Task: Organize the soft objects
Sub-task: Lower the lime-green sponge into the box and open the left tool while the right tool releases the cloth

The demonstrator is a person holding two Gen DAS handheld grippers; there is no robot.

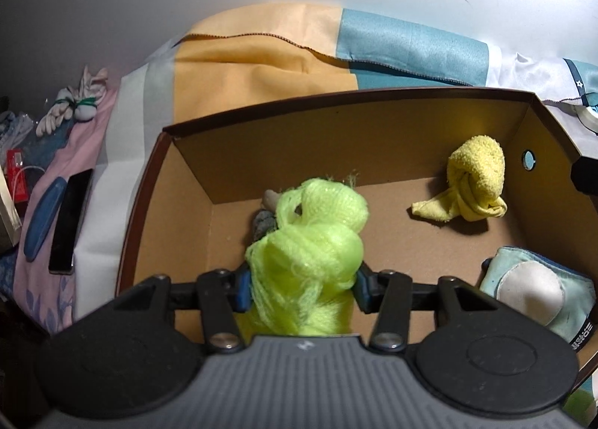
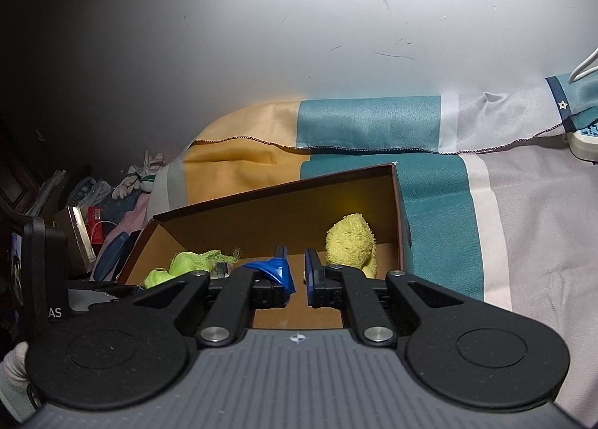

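A neon-green knotted sock [image 1: 306, 253] is gripped between the blue pads of the left hand-held gripper [image 1: 301, 287], low inside the open cardboard box [image 1: 336, 100]. The right hand-held gripper [image 2: 298, 272] is held shut and empty at the box's near edge. Farther ahead, a knotted yellow sock [image 1: 471, 182] is seen on the box floor, with a striped bedsheet [image 1: 261, 55] beyond.

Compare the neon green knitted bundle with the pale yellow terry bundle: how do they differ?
The neon green knitted bundle is brighter and smooth-yarned; the pale yellow terry bundle is duller and fuzzy. The green one sits between the left tool's pads; the yellow one lies free on the cardboard box floor. Both are knotted soft items.
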